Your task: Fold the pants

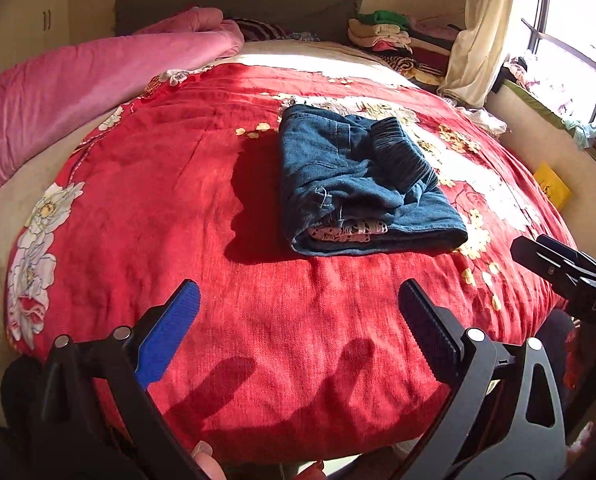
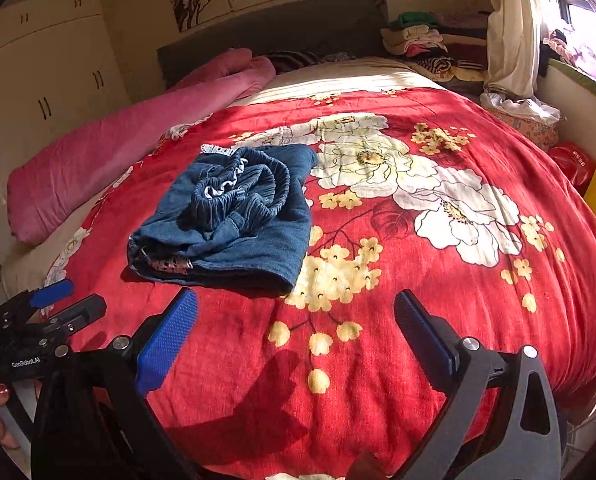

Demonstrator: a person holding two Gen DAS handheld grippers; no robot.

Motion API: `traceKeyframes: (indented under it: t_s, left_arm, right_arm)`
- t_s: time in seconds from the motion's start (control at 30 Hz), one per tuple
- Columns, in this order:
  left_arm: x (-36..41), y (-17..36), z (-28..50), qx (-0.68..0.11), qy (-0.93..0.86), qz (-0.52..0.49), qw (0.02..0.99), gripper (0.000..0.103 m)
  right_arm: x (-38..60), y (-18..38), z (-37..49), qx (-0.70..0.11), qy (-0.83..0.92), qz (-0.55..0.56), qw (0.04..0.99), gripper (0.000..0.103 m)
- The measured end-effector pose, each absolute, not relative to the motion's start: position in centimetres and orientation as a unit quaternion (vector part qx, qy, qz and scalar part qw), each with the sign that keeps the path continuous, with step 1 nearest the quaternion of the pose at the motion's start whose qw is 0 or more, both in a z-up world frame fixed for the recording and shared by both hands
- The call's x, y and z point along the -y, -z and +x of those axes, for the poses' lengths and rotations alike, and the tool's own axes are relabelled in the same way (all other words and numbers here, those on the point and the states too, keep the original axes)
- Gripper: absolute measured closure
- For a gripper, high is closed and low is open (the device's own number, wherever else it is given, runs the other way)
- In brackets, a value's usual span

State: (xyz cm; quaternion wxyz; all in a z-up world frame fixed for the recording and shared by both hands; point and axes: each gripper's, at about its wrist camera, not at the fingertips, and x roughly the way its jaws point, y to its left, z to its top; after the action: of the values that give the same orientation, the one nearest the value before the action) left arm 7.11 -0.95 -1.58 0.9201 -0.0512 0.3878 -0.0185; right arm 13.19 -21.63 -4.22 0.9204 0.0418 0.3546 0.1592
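Observation:
The blue denim pants (image 1: 358,184) lie folded into a compact bundle on the red floral bedspread (image 1: 178,184), elastic waistband on top. They also show in the right wrist view (image 2: 234,216), left of centre. My left gripper (image 1: 298,316) is open and empty, hovering over the bedspread in front of the pants. My right gripper (image 2: 296,328) is open and empty, in front and to the right of the pants. The right gripper shows at the right edge of the left wrist view (image 1: 566,276); the left gripper shows at the left edge of the right wrist view (image 2: 50,312).
A rolled pink blanket (image 1: 78,92) lies along the bed's left side. Stacked folded clothes (image 1: 394,40) sit at the far right by the grey headboard (image 1: 234,0). A curtain (image 1: 478,32), window ledge and yellow bag (image 1: 552,186) are on the right. White wardrobes (image 2: 38,72) stand left.

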Motion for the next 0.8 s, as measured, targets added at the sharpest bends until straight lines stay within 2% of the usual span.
traceKeyframes:
  t_s: [0.8]
  left_arm:
    - [1.1,3.8,5.7,-0.402,0.014,-0.052,0.914,0.010]
  right_arm:
    - [21.7,5.6,11.4,-0.357,-0.155,0.042,0.920,0.005]
